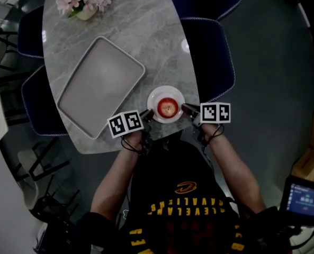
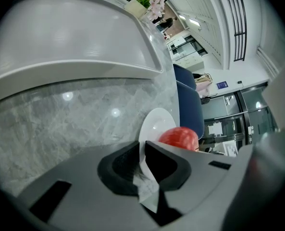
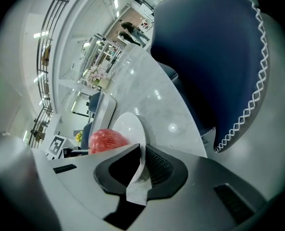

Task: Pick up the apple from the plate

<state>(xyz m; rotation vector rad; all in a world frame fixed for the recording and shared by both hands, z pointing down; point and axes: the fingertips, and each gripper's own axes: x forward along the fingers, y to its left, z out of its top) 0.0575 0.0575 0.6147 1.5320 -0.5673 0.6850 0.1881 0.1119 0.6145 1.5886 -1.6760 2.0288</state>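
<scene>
A red apple (image 1: 168,108) lies on a small white plate (image 1: 155,95) at the near edge of the grey marble table (image 1: 146,30). My left gripper (image 1: 146,115) grips the plate's left rim and my right gripper (image 1: 186,109) its right rim. In the left gripper view the gripper (image 2: 143,158) is shut on the thin plate (image 2: 154,124) edge, with the apple (image 2: 179,137) just beyond. The right gripper view shows that gripper (image 3: 142,165) shut on the plate (image 3: 128,124) rim as well, the apple (image 3: 106,139) to its left.
A large grey tray (image 1: 101,86) lies left of the plate. A pot of pink flowers (image 1: 85,1) stands at the far end. Dark blue chairs (image 1: 209,52) line the table's sides. A small screen (image 1: 304,197) sits low at the right.
</scene>
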